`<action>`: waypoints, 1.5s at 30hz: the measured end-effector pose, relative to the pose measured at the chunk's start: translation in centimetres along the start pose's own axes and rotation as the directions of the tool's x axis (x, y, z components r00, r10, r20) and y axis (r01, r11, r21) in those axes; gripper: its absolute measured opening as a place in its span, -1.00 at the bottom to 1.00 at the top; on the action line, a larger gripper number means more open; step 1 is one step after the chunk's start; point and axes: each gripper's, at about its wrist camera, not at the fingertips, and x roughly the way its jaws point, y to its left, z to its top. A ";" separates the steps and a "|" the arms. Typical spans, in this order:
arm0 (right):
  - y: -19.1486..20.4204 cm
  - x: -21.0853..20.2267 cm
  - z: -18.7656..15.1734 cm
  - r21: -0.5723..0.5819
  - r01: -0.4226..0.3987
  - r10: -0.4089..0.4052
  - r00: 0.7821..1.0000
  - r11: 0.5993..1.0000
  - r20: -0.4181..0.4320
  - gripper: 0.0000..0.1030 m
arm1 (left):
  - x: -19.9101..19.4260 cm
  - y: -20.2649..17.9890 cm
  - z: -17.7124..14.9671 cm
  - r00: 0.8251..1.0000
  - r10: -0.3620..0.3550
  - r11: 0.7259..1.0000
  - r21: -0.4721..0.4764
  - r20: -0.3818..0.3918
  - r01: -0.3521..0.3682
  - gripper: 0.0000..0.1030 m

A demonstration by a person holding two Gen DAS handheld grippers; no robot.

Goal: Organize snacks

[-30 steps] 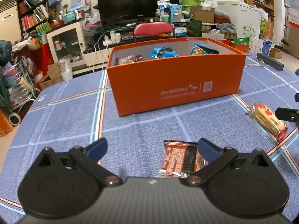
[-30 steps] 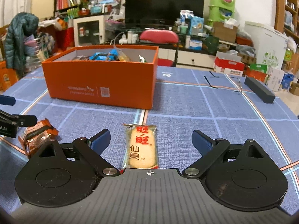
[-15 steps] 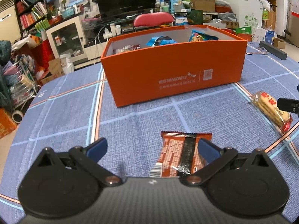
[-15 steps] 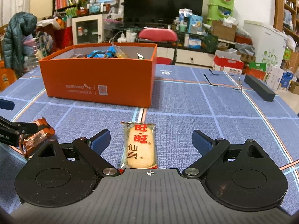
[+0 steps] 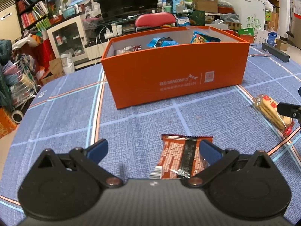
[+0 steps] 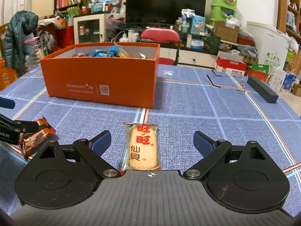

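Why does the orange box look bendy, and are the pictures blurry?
Left wrist view: the fisheye lens bows the orange box and the tablecloth lines; the print stays sharp. Right wrist view: the rice cracker pack is crisp, the edges curve and darken, and a soft glare sits on the wrapper.

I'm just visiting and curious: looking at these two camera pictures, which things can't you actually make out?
- Orange box: both views show only the tops of a few packets over its wall; the bottom is hidden.
- Brown snack packet, left view: its near end lies behind the left gripper body.
- Rice cracker packet, right view: its near end is covered by the right gripper.
- Small white print on the box: too small to read.
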 end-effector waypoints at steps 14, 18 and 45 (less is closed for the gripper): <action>0.0 0.2 -0.1 -0.002 -0.001 0.001 1.000 1.000 -0.005 0.67 | 0.1 0.0 0.1 1.000 -0.003 1.000 0.002 -0.002 0.003 0.99; 0.0 0.3 -0.1 -0.002 -0.001 0.001 1.000 1.000 -0.004 0.67 | 0.1 0.0 0.0 1.000 -0.006 1.000 -0.004 -0.005 0.006 0.99; -0.1 0.3 -0.3 -0.001 -0.003 0.003 1.000 1.000 -0.009 0.67 | 0.2 -0.2 0.0 1.000 -0.008 1.000 -0.004 -0.014 0.008 0.99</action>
